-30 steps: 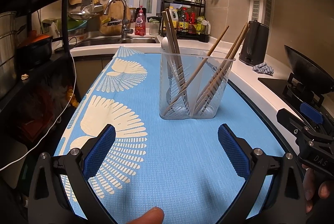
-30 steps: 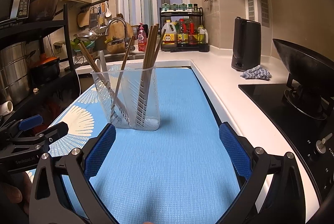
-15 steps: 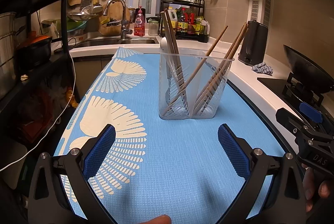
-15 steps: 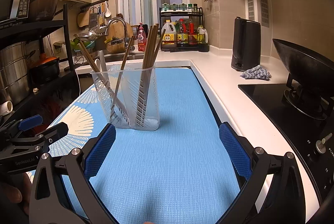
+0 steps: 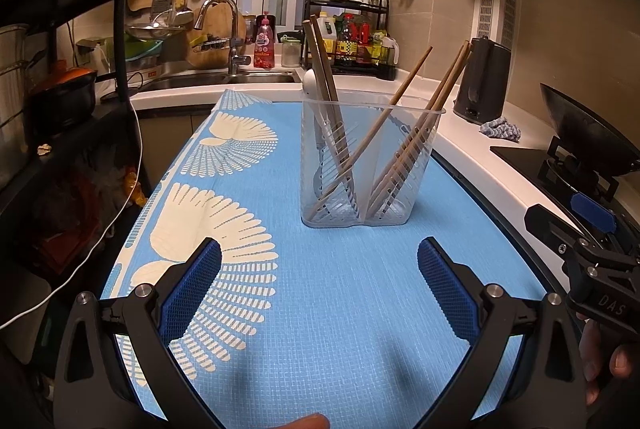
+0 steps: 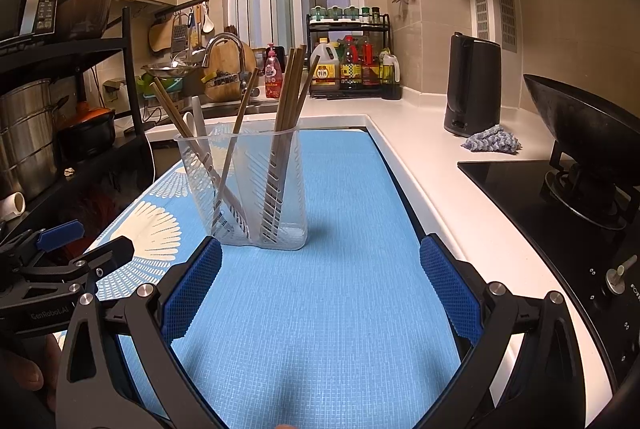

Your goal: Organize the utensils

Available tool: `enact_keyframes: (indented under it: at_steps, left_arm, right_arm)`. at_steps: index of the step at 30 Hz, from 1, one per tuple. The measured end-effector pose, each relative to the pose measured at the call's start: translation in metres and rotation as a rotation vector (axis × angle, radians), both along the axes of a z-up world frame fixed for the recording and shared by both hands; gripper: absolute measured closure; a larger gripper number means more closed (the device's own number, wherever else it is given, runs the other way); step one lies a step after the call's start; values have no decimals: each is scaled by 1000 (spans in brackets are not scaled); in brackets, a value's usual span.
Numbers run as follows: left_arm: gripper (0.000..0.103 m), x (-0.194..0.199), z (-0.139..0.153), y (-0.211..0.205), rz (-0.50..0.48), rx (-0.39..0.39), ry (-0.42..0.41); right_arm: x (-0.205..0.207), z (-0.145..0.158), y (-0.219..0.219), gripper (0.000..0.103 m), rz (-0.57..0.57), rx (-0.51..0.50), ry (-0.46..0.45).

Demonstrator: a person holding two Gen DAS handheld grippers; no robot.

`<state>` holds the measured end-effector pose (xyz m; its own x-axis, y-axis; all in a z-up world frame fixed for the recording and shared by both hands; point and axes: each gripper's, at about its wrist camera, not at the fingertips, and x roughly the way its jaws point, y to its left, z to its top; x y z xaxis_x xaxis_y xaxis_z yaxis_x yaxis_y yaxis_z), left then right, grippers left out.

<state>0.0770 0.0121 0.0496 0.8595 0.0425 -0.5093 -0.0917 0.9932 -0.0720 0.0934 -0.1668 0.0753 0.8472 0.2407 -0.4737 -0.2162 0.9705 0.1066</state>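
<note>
Room: a narrow kitchen is seen, with a sink point(image 5: 224, 79) and tap at the far end, a spice rack point(image 6: 352, 57) by the window, a black kettle point(image 6: 472, 85) and a wok point(image 6: 580, 133) along the right wall.
Surface: the desk point(image 6: 440, 165) is covered by a blue mat point(image 5: 320, 289) with a white fan pattern along its left edge.
Holder: a clear slotted utensil holder point(image 5: 370, 165) is stood upright on the mat, toward the far middle of the desk; two compartments are seen.
Contents: wooden chopsticks point(image 5: 420, 133) are leaned in both compartments, and a white spoon point(image 5: 312, 101) is stood in the left one.
Left gripper point(image 5: 319, 293): held low over the mat at the near edge, short of the holder; its blue-padded fingers point(image 5: 192, 289) are spread wide, with nothing between them.
Right gripper point(image 6: 320, 289): held likewise at the near edge, toward the desk's right side; fingers point(image 6: 450, 289) spread wide and empty.
Hand: part of a hand point(image 5: 608, 361) is seen on the right gripper's handle.
</note>
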Motion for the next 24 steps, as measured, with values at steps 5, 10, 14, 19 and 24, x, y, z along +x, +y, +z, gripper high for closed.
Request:
enact_keyframes:
  at_steps: [5,10,14,19,24]
  left_arm:
    - [7,-1,0,0,-9,2,-10]
    - [7,-2,-1,-1,-24,8,-16]
    - [7,-2,-1,1,-21,2,-19]
    - [7,-2,0,1,-18,3,-18]
    - [7,-1,0,2,-10,4,-11]
  right_arm:
    - [0,0,1,6,-1,-1,0]
    - [0,0,2,6,-1,-1,0]
    - [0,0,2,6,-1,-2,-1]
    - [0,0,2,6,-1,-1,0]
    - [0,-1,2,6,-1,-1,-1]
